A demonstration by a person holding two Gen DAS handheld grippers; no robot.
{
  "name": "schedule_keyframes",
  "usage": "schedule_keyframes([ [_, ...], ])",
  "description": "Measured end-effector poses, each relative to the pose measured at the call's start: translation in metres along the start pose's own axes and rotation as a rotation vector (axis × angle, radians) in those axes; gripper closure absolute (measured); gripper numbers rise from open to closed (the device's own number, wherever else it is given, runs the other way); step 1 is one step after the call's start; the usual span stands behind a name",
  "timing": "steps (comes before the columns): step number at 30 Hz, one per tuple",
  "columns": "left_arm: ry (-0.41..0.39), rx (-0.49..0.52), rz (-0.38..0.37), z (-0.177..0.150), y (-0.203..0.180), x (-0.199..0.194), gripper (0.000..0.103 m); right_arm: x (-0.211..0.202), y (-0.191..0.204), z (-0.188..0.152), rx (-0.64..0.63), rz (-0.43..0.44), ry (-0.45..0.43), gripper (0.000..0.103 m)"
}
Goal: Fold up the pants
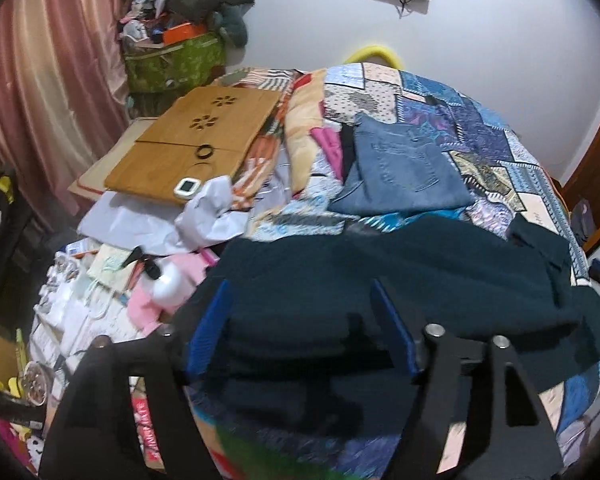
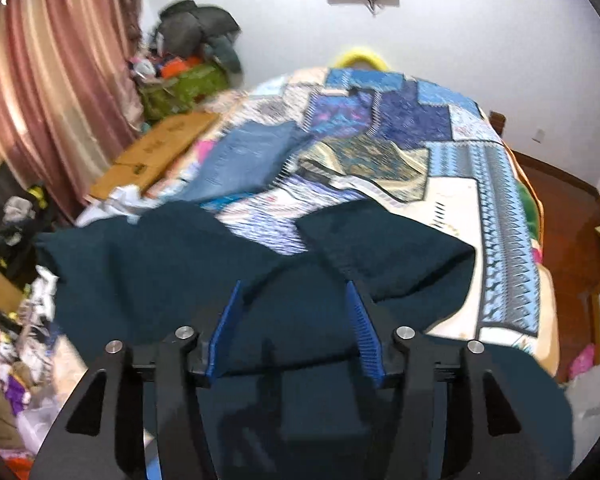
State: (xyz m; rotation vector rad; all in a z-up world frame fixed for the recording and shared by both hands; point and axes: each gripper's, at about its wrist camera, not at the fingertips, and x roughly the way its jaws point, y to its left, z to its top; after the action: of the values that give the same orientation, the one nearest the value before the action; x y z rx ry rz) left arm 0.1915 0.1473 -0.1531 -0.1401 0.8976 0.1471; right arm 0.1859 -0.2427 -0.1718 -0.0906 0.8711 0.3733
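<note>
My left tongs (image 1: 300,320) stand wide and my right tongs (image 2: 294,320) half apart, both empty over the dark teal knit pants (image 1: 420,264) lying on the patchwork bed quilt (image 1: 480,136). One fold looks made; more seems left. Beyond lie folded blue denim jeans (image 1: 400,164).

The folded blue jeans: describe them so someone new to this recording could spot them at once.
Start from the bed's patchwork quilt. Past the dark teal pants spread along its near edge lie the folded blue jeans, right of the wooden board. They are the only pale denim piece, a neat rectangle with a stitched back pocket showing.
</note>
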Motion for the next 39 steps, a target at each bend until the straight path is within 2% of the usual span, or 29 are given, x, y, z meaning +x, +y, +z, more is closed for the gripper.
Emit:
schedule_keyframes([
  [2,0.015,0.005,-0.019,0.007,-0.011,0.011,0.022,0.017,-0.007,0.002,-0.014,-0.027,0.038,0.05],
  [5,0.051,0.031,-0.041,0.013,-0.028,0.028,0.021,0.044,-0.019,0.004,-0.03,-0.052,0.098,0.05],
  [9,0.121,0.065,-0.073,0.011,-0.05,0.054,0.02,0.078,-0.034,0.005,-0.029,-0.044,0.185,0.05],
  [11,0.149,0.077,-0.08,0.008,-0.06,0.065,0.02,0.089,-0.041,0.002,-0.011,-0.024,0.198,0.05],
  [12,0.162,0.084,-0.08,0.007,-0.063,0.07,0.02,0.09,-0.043,0.002,0.005,-0.013,0.196,0.051],
  [13,0.176,0.09,-0.08,0.004,-0.067,0.075,0.02,0.09,-0.046,0.001,0.021,-0.007,0.194,0.063],
  [14,0.185,0.096,-0.08,0.003,-0.07,0.078,0.02,0.09,-0.048,0.001,0.031,0.0,0.196,0.068],
  [15,0.194,0.102,-0.079,0.001,-0.074,0.081,0.02,0.087,-0.051,0.001,0.045,0.018,0.192,0.069],
  [19,0.209,0.127,-0.067,0.0,-0.085,0.085,0.02,0.069,-0.059,0.001,0.092,0.045,0.156,0.091],
  [25,0.199,0.133,-0.079,0.004,-0.099,0.078,0.02,0.005,-0.088,0.003,0.149,-0.014,0.017,0.092],
  [28,0.184,0.145,-0.092,0.005,-0.11,0.072,0.02,-0.03,-0.115,-0.004,0.197,-0.064,-0.039,0.092],
  [32,0.171,0.164,-0.109,0.004,-0.126,0.067,0.02,-0.07,-0.159,-0.028,0.286,-0.178,-0.088,0.092],
  [34,0.168,0.173,-0.114,0.004,-0.132,0.066,0.02,-0.079,-0.18,-0.042,0.335,-0.248,-0.078,0.088],
  [36,0.166,0.182,-0.116,0.003,-0.136,0.066,0.02,-0.088,-0.201,-0.062,0.374,-0.368,-0.058,0.088],
  [38,0.165,0.186,-0.117,0.002,-0.139,0.065,0.02,-0.099,-0.222,-0.085,0.447,-0.413,-0.035,0.088],
  [39,0.166,0.187,-0.118,0.002,-0.139,0.066,0.02,-0.103,-0.229,-0.092,0.483,-0.409,-0.03,0.088],
])
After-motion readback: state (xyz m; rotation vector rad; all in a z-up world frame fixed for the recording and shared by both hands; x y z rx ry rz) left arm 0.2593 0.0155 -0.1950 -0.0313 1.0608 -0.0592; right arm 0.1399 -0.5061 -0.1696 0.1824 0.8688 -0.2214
